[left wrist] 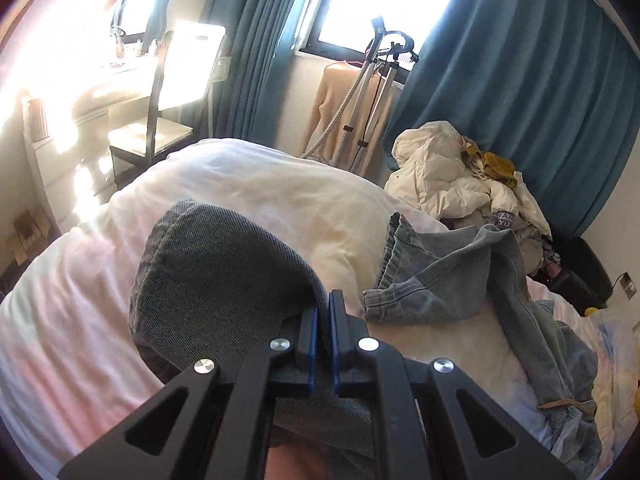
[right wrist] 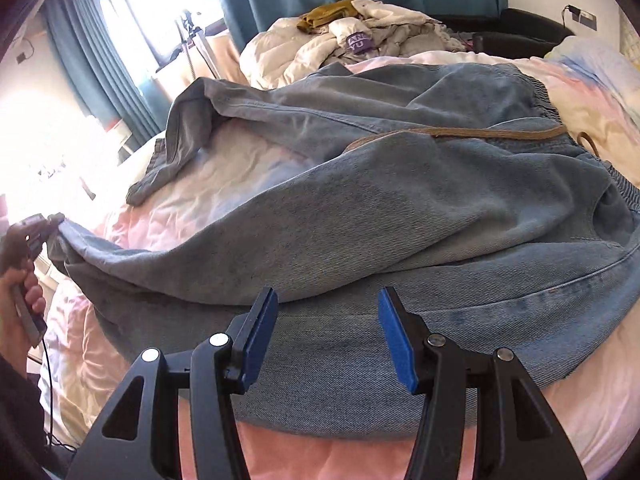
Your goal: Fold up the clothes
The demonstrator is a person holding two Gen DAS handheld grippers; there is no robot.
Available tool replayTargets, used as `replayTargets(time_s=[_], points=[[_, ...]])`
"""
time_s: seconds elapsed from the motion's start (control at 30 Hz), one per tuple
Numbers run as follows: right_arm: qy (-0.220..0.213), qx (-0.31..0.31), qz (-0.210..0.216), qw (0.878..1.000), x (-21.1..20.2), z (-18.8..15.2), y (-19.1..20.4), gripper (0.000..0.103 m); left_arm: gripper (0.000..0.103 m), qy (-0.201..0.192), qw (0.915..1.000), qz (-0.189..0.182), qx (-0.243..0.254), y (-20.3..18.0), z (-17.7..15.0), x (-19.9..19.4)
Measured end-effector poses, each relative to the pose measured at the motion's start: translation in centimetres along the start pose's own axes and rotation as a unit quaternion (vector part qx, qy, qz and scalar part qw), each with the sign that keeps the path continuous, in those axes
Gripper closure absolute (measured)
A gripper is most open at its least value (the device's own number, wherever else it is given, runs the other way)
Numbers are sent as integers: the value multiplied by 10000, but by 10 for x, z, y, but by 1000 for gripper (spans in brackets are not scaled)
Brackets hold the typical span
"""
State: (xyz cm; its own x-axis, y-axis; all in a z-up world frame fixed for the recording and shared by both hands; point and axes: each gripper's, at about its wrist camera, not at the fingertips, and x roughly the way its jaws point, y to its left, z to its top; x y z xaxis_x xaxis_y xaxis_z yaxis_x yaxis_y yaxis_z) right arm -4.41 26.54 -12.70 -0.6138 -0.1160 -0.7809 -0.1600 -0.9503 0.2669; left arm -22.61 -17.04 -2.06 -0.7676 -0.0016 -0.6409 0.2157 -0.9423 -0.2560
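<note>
Bedroom interior. A window (left wrist: 384,4) at 12 o'clock in the left wrist view admits strong daylight, overexposing the upper left. Teal curtains (left wrist: 532,80) hang on both sides of it. At 10 o'clock stands a dark-framed chair (left wrist: 160,128) beside a pale dressing table (left wrist: 80,92) with a mirror (left wrist: 136,12). A garment steamer stand (left wrist: 380,92) stands below the window. The bed (left wrist: 248,176) carries pale pink and cream bedding. A wall socket (right wrist: 582,16) sits at 1 o'clock in the right wrist view.
</note>
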Motion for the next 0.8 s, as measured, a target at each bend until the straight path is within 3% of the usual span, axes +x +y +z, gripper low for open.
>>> replayTargets(time_s=[0.1,0.17,0.23,0.27,0.4,0.6,0.73,0.8], points=[[257,-164,141,9994,14,-4,8,50,97,177,9997,-157,39,3,-7,35],[388,-270,161,9988,23,-6,12,50,88,450,9982,-396,41,6,-18,54],[487,-339,168,9981,31,-7,15,50,72,631,9956,-699,24,10,-24,61],[509,-350,182,9979,35,-6,15,50,70,641,9952,-741,50,11,-25,60],[470,-552,249,9971,39,-5,23,50,52,323,9951,-938,50,10,-22,24],[372,-1034,341,9934,35,-11,41,50,43,133,9914,-1231,-424,27,-30,-38],[219,-1472,372,9882,18,-20,58,50,43,795,9822,-1127,-1276,52,-47,-44],[179,-1686,380,9848,11,-27,65,50,43,1165,9813,-1041,-1125,53,-57,-38]])
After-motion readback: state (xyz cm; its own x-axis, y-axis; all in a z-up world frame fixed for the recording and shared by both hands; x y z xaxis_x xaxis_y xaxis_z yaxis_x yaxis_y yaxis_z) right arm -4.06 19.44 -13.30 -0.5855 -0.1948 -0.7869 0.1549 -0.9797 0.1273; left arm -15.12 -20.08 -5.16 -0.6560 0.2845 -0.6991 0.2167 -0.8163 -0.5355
